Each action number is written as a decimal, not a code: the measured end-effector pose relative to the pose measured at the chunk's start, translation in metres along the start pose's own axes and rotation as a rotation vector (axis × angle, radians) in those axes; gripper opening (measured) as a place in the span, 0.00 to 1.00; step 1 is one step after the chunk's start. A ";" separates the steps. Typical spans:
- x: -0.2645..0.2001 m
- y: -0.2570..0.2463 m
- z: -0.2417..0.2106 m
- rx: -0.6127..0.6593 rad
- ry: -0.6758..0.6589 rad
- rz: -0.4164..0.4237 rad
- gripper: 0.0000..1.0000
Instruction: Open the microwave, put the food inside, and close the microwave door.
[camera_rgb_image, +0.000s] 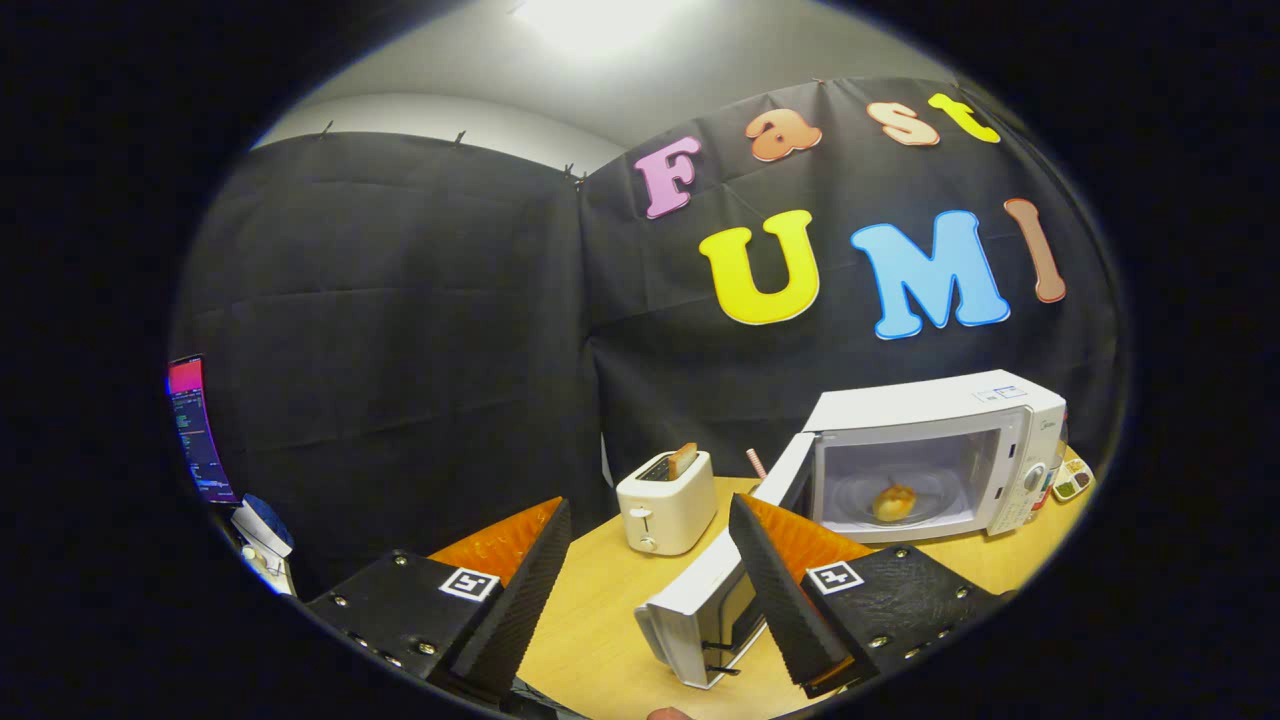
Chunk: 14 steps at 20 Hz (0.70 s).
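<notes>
Gripper view: one microwave (935, 455), one food (895, 502), claw (650, 520) agape.

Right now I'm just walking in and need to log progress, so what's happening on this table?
A person is holding the tongs, open and gripping nothing, above the wooden table. The white microwave stands with its door swung wide open, the door's free end lying between the tongs' fingers. The food already sits on the turntable inside. A white toaster with a slice of toast stands left of the microwave. Closing the door is what remains.
</notes>
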<state>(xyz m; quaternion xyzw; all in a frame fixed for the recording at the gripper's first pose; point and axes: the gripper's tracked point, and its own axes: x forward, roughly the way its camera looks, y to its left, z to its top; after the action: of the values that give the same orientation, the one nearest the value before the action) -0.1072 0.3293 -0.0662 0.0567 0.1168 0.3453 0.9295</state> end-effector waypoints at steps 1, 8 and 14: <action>0.002 0.011 -0.004 -0.007 0.008 0.022 0.96; 0.023 0.061 -0.057 -0.006 0.108 0.116 0.96; 0.033 0.069 -0.096 -0.038 0.191 0.131 0.86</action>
<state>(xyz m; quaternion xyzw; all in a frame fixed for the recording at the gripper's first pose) -0.1509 0.4057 -0.1519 0.0133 0.1944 0.4113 0.8904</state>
